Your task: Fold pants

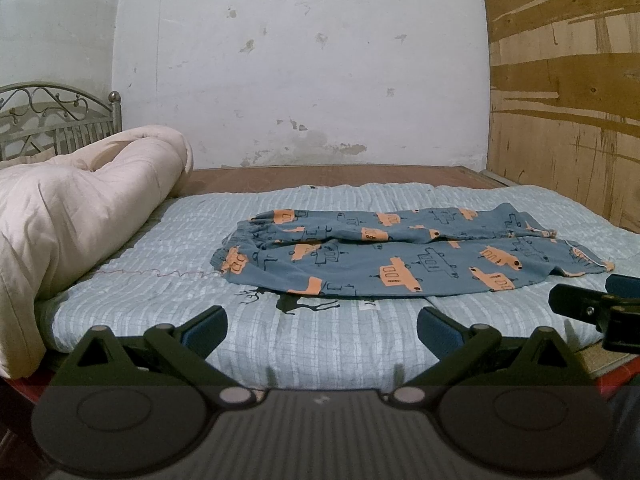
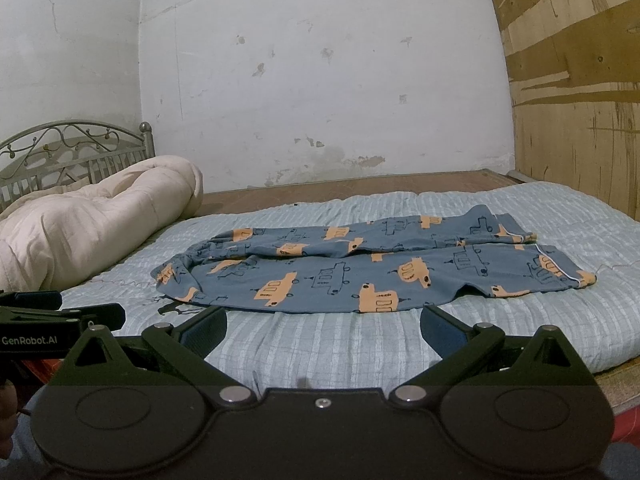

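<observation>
Wall: behind our bed we see a white plaster wall [image 1: 300, 60], chipped and stained, meeting a rough plywood panel [image 1: 568, 100] with bare streaks on our right.
Bed: we work over a pale blue quilted bedspread [image 1: 320, 344], ribbed in stripes with a faint check, lying on a brown wooden platform [image 1: 320, 176]; a dark deer print [image 1: 296, 304] shows on the cloth near the front edge.
Duvet: a puffy cream quilted duvet [image 1: 80, 208], rolled into a soft heap, sits on the left, touching the bedspread.
Headboard: a grey metal headboard [image 2: 72, 152] with curled scrollwork stands behind the duvet.
Pants: our blue soft-knit pants with orange vehicle prints [image 1: 400, 256] lie spread flat and slightly rumpled on the middle of the bedspread, gathered elastic waistband [image 1: 248, 236] toward the duvet, leg cuffs toward the plywood.
Left gripper: our black plastic left gripper [image 1: 322, 328] hovers at the near edge with its blue-padded fingers spread wide, holding nothing, short of the pants.
Right gripper: our black right gripper [image 2: 324, 326] does likewise, jaws wide apart and empty, just before the pants' near hem.
</observation>
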`<state>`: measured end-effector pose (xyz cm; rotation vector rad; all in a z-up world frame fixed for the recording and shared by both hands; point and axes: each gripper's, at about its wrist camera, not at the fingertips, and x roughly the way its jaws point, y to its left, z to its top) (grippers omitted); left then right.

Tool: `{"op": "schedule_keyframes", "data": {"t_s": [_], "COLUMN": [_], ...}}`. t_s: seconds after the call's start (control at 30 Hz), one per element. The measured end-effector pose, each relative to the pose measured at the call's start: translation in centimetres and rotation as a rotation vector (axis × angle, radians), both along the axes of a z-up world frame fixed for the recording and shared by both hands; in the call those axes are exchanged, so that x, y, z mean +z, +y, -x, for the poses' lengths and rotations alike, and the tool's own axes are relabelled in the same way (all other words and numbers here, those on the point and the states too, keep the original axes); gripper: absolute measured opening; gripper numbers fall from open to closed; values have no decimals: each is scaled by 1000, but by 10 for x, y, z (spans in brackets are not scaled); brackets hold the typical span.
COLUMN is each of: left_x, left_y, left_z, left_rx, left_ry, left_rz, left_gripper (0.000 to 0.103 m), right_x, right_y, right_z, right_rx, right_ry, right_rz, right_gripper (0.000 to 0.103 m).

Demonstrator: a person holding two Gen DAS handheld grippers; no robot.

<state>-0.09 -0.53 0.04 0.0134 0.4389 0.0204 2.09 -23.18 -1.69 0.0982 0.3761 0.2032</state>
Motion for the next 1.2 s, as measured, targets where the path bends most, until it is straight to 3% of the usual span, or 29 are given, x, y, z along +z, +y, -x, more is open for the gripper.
{"op": "schedule_keyframes", "data": {"t_s": [0.6,1.03,1.2], "left_x": [-3,-4,4], "left_y": [2,4,8], "left_z": [-2,-27,-41], "left_rx": [5,8,29], "left_ry": [29,156,148], "left_rz": [-9,11,-8], "left_gripper": [103,103,103], "right_x": [-2,8,15], "right_y": [-2,1,1], "right_z": [-3,-22,-37], "right_rx": [-3,10,11], "right_ry": [14,107,139], "right_rz": [1,-4,19], "right_gripper": [102,102,102]}}
